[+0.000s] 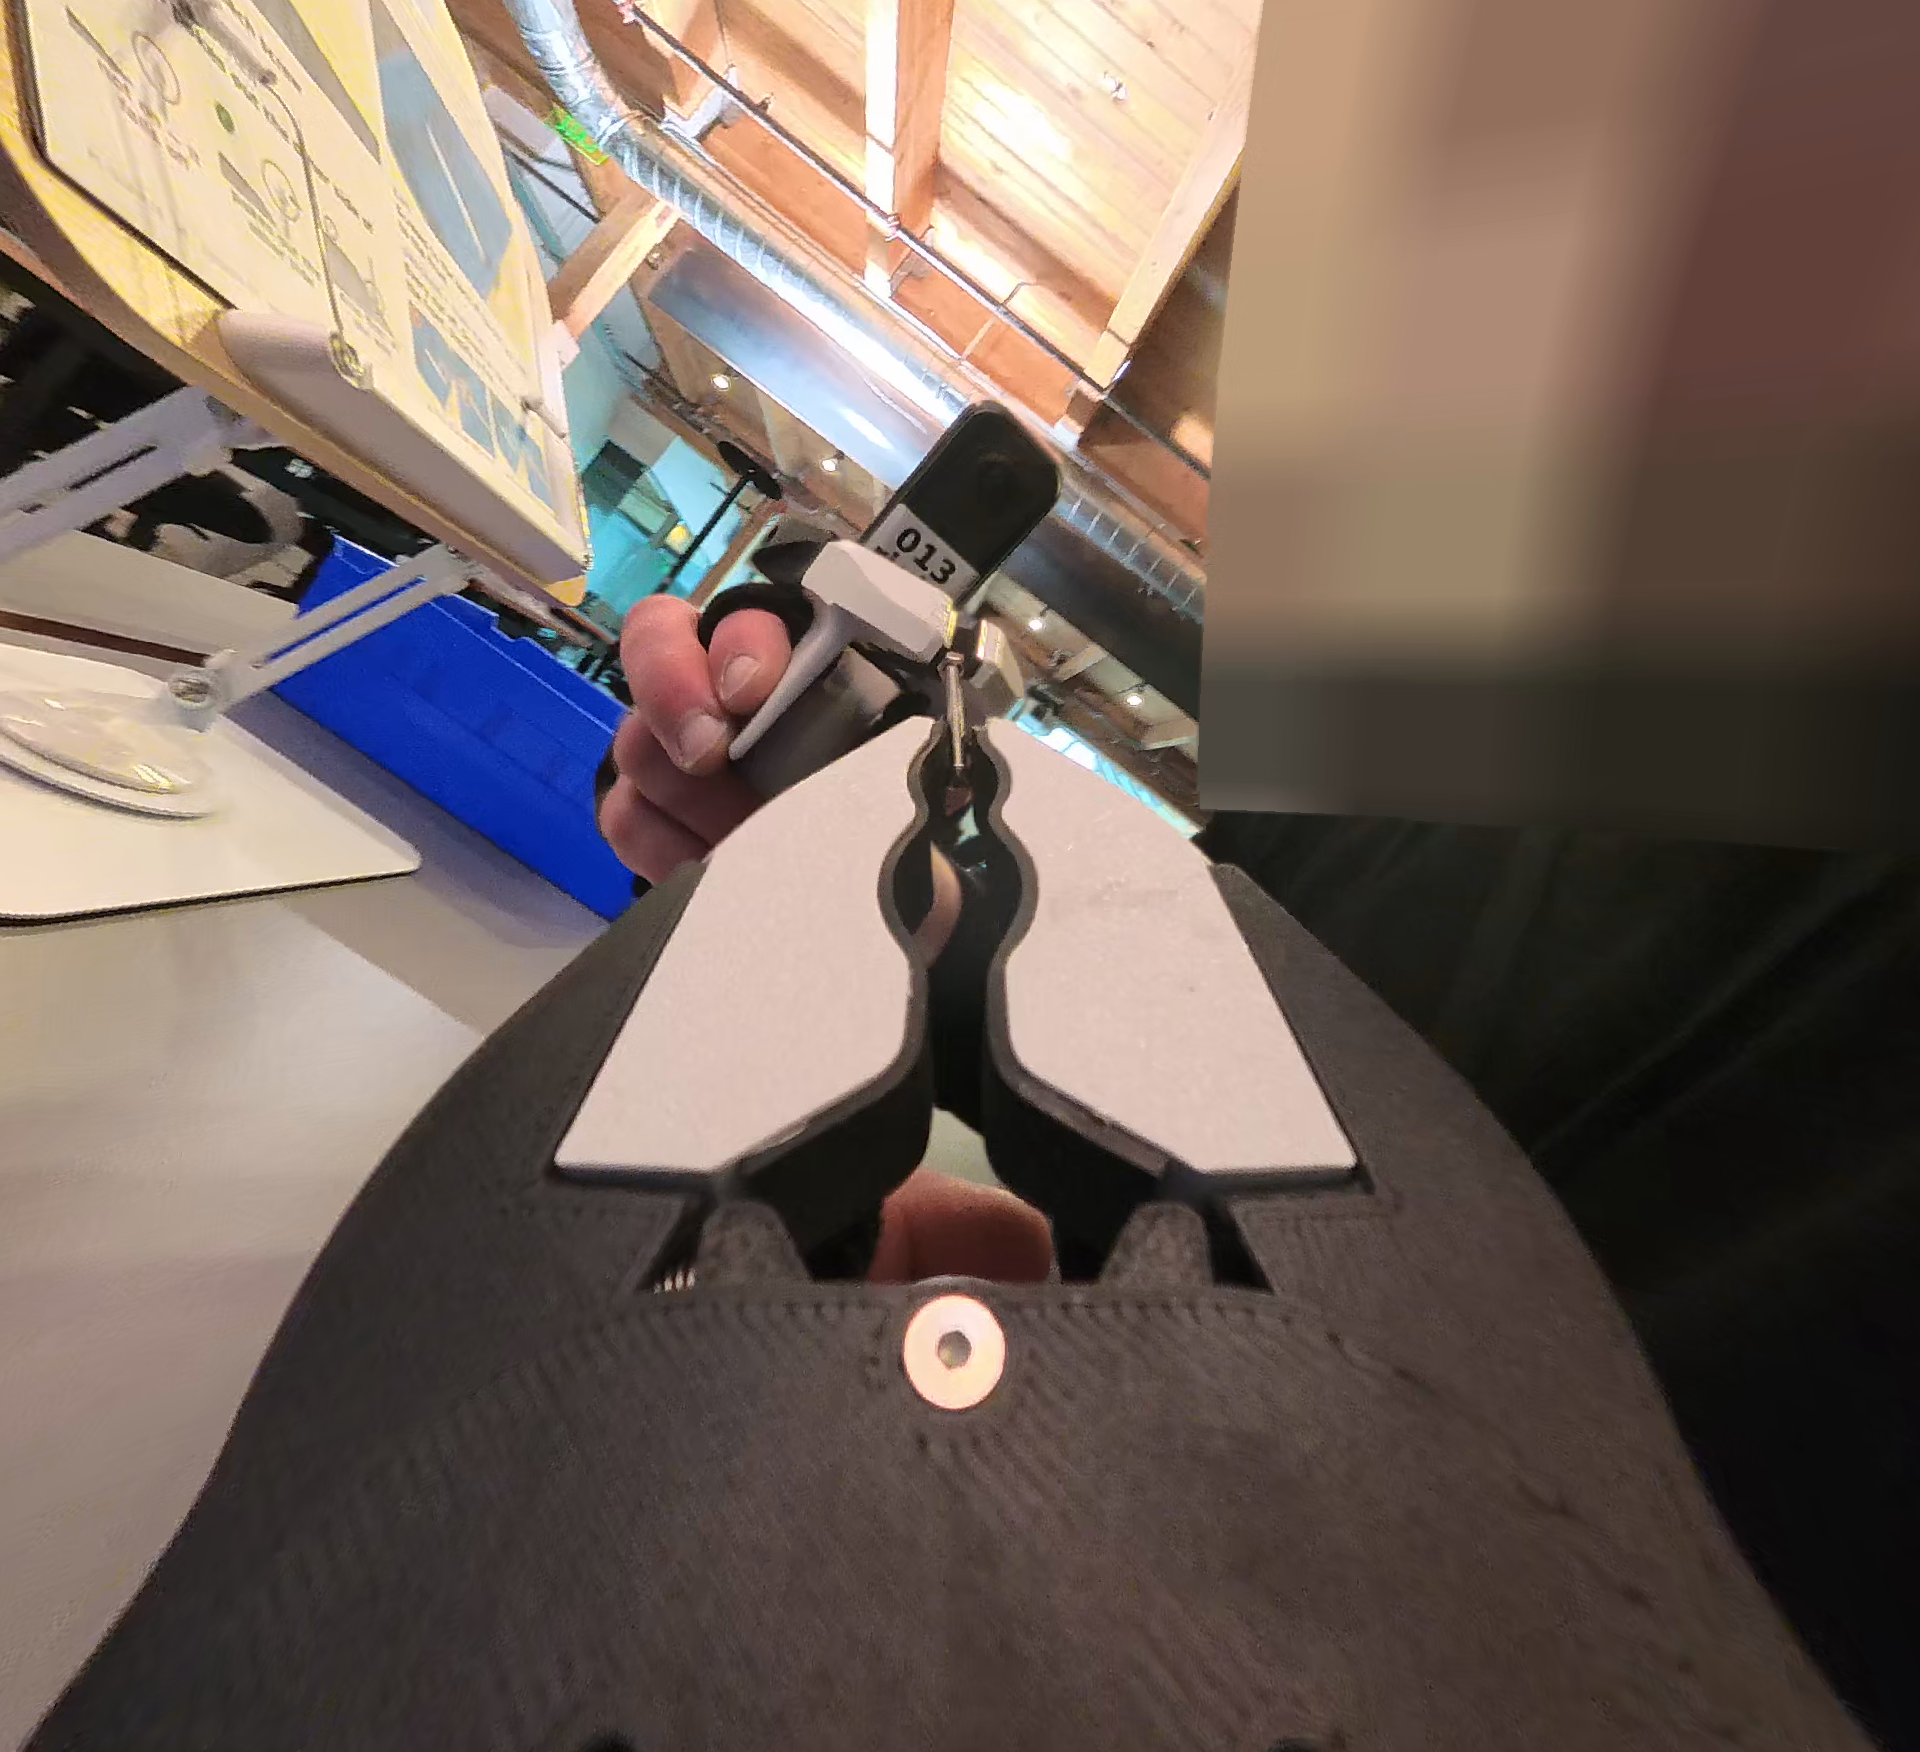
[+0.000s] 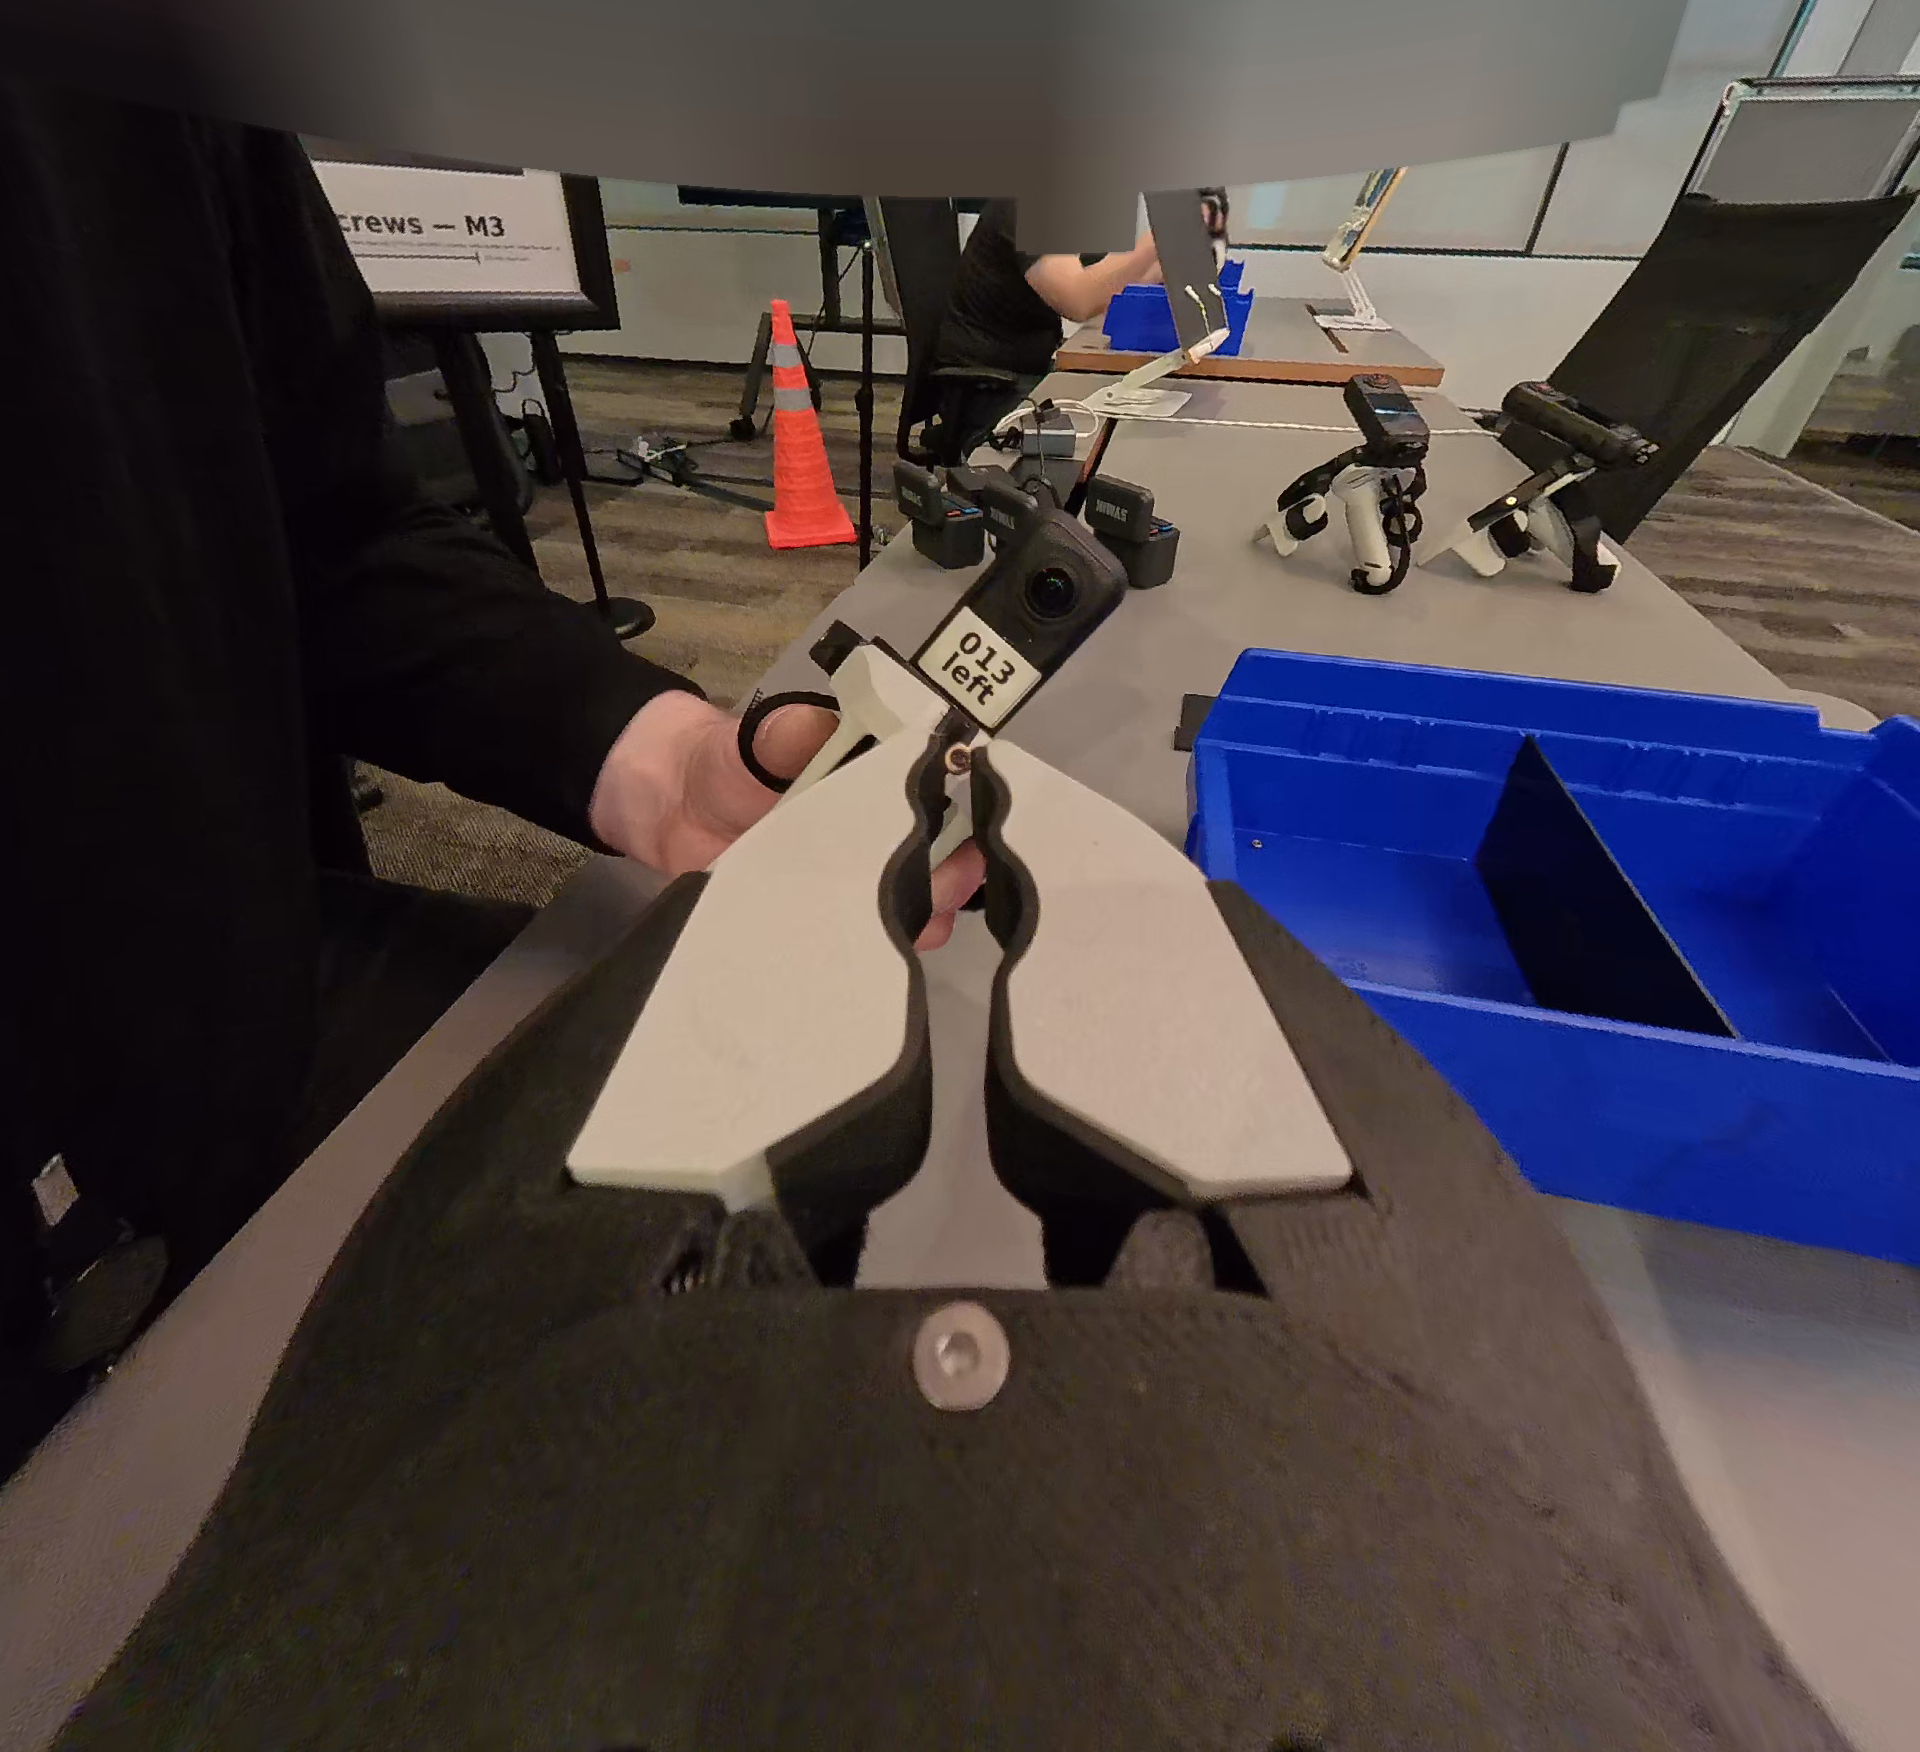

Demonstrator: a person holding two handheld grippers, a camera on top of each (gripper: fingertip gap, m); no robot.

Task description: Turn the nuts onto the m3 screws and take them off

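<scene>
Screw [image 1: 954,715]: thin metal shank, held in the air above the table [image 1: 208,1131], pinched at its lower end by the left claw [image 1: 956,764], whose tips are all but closed on it. The upper end is met by the right claw [image 2: 958,757], closed down on a small round piece taken to be the nut [image 2: 957,760].

Risks, as judged:
- Nut could be cross-threaded if the two claws are not kept in line along the shank.
- Screw could be twisted out of the narrow tip grip if turning force is applied off-axis, and dropped.
- Nut, once free, could be lost to the table or floor, not the blue bin [image 2: 1507,694].

Views compared: the shank's full length is shown only by the left wrist view. The round piece end-on, the bin and its black divider [image 2: 1579,913] are shown only by the right wrist view. Thread engagement cannot be told from either.
</scene>
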